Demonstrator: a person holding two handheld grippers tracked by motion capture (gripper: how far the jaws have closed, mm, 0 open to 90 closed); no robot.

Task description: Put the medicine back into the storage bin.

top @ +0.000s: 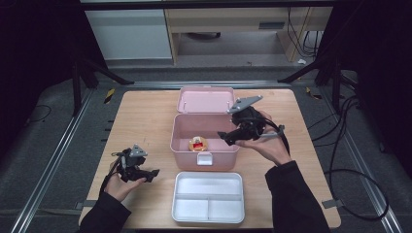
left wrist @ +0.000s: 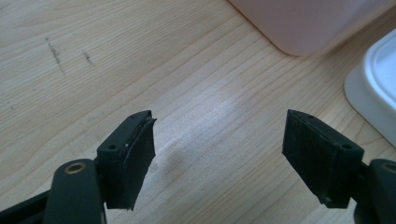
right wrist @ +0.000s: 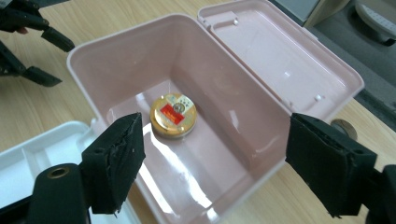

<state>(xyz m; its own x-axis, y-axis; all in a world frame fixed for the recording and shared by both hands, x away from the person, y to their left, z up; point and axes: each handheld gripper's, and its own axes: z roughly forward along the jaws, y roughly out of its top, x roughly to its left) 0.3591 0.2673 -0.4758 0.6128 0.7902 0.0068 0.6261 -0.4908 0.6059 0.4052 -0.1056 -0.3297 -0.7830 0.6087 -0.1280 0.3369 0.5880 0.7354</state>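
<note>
Wooden worktop (top: 145,121), light grain, dark floor and black frame legs around it. A pink box (top: 180,141) sits mid-worktop, its lid (top: 204,99) hinged back flat on the far side. Just nearer to me lies a white tray (top: 209,196) with divided compartments, close to the box front.

Inside the box: one round gold tin (right wrist: 173,116) with a red patch on its top face, lying flat on the box floor, toward the front-left part as seen from above.

My right tongs (top: 224,136) hang over the right rim of the box, angled down into it. Jaws released, wide apart, nothing between them. In the right gripper view the tin lies beyond the jaw tips, closer to the left jaw, clear of both.

My left tongs (top: 154,174) are held low over bare worktop, left of the tray and well apart from the box. Jaws released, gripping nothing; in the left gripper view only wood grain lies between them, box corner and tray edge off to the right.
</note>
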